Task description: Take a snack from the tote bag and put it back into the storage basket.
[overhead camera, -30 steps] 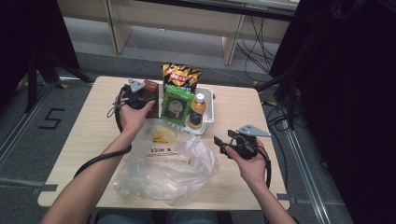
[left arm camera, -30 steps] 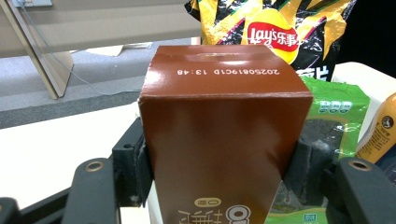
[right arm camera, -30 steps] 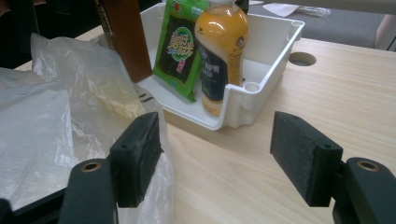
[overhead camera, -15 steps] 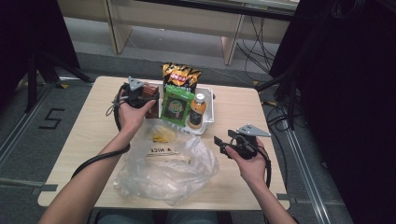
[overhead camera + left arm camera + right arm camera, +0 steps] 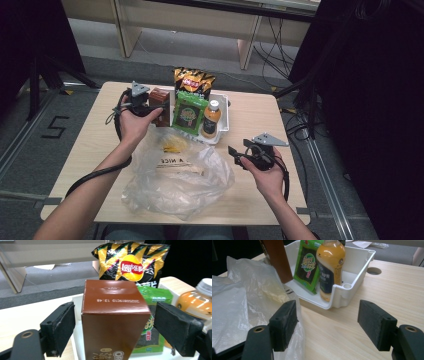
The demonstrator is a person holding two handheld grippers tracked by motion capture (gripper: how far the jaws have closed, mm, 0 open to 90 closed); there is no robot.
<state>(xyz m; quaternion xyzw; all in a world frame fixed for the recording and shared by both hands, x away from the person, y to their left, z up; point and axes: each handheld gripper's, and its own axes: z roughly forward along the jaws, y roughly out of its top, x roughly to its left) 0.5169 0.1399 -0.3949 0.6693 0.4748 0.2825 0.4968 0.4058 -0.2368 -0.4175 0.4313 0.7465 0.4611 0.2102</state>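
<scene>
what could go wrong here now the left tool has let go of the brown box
The brown box stands tall and narrow at the edge of the white tray, between the left tool's just-opened jaws; drawing back could clip and topple it. If it tips, it may hit the green packet and the orange bottle. The plastic bag lies by the right tool, which could snag it.

High view above table (image 5: 320, 125), gripper views close and low (all sharing the white tray (image 5: 359, 267))

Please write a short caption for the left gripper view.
Open left tongs bracket an upright brown box standing in the white tray.
</scene>
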